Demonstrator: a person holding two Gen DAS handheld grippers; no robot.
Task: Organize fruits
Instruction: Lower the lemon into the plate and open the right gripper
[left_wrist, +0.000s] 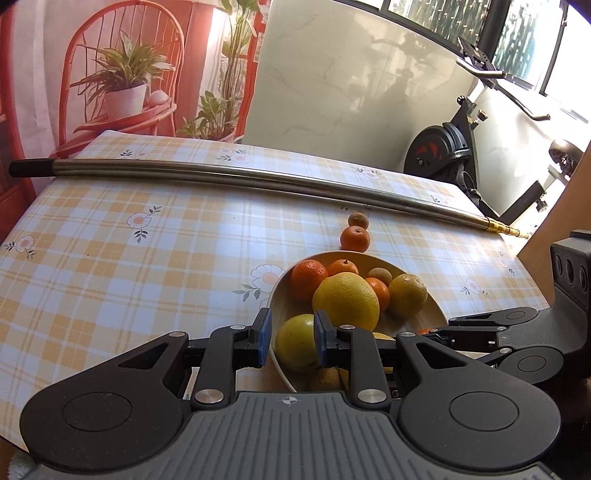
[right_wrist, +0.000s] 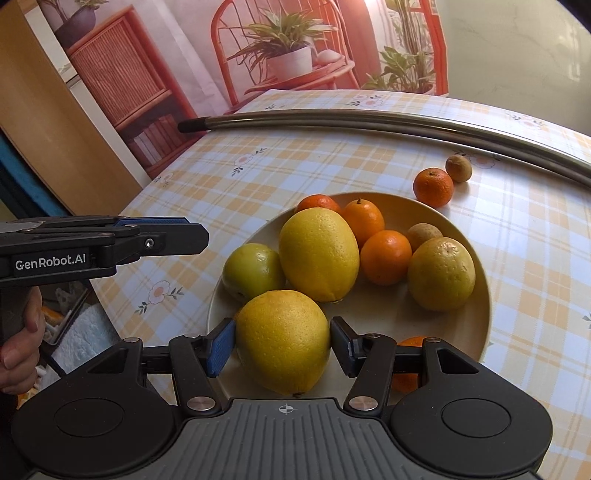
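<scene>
A cream plate (right_wrist: 476, 325) (left_wrist: 432, 314) on the checked tablecloth holds several yellow and orange citrus fruits. My right gripper (right_wrist: 282, 345) is shut on a large yellow fruit (right_wrist: 282, 339) over the plate's near side. My left gripper (left_wrist: 291, 341) is open and empty, hovering above the plate's left edge over a greenish-yellow fruit (left_wrist: 295, 341); it shows from the side in the right wrist view (right_wrist: 162, 236). A small orange (right_wrist: 433, 187) (left_wrist: 354, 239) and a small brown fruit (right_wrist: 458, 168) (left_wrist: 358, 220) lie on the cloth beyond the plate.
A long metal pole (left_wrist: 229, 175) (right_wrist: 369, 123) with a black end lies across the far side of the table. An exercise bike (left_wrist: 454, 147) stands beyond the table's right end. A wooden board (right_wrist: 44, 122) stands by the table's left edge.
</scene>
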